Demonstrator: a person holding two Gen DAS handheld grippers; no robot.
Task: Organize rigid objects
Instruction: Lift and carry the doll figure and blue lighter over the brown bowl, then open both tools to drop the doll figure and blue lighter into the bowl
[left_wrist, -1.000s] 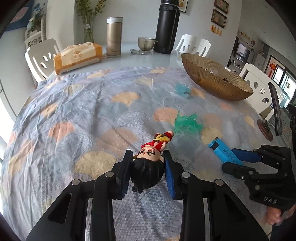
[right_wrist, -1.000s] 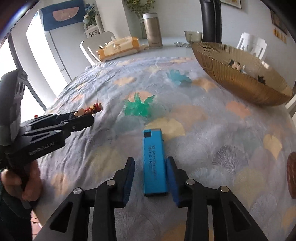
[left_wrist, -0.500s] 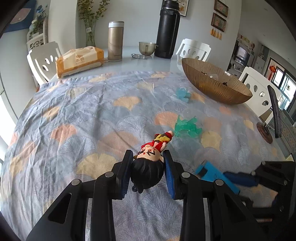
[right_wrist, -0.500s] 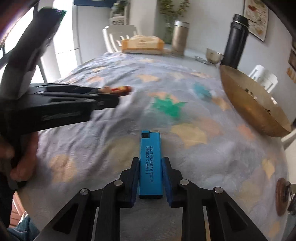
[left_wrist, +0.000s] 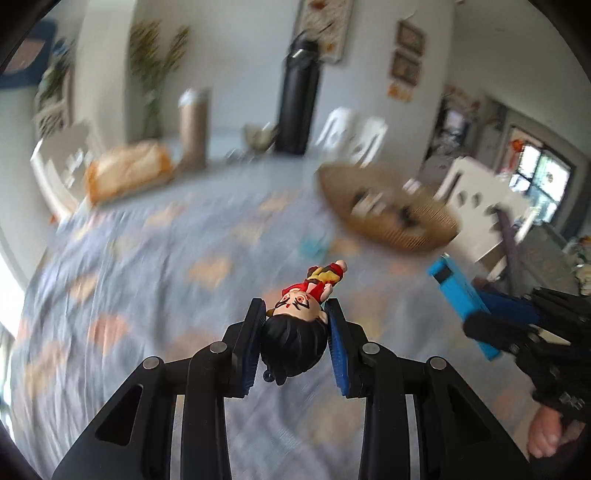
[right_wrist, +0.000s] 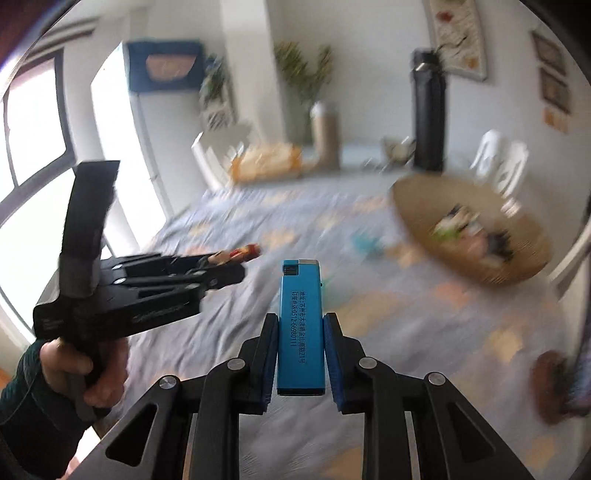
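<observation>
My left gripper (left_wrist: 295, 314) is shut on a small doll figure (left_wrist: 295, 332) with black hair and a red and yellow outfit, gripped by the head and held above the patterned tablecloth (left_wrist: 147, 277). My right gripper (right_wrist: 300, 325) is shut on a blue lighter (right_wrist: 300, 321), which sticks out forward between the pads, also off the cloth. From the left wrist view the lighter (left_wrist: 461, 295) and right gripper show at the right; the left gripper (right_wrist: 221, 273) shows at the left in the right wrist view. A golden bowl (left_wrist: 391, 229) (right_wrist: 472, 266) with several small items stands ahead to the right.
A small teal item (left_wrist: 314, 245) lies on the cloth before the bowl. At the table's far end stand a tissue pack (left_wrist: 125, 173), a tan flask (left_wrist: 192, 129), a black flask (left_wrist: 295, 99) and a metal cup. White chairs surround the table. A brown coaster (right_wrist: 550, 384) lies right.
Both grippers rose from the cloth, each carrying its object. The right gripper closed on the blue lighter and lifted it. The views are now motion-blurred and show more of the room.
</observation>
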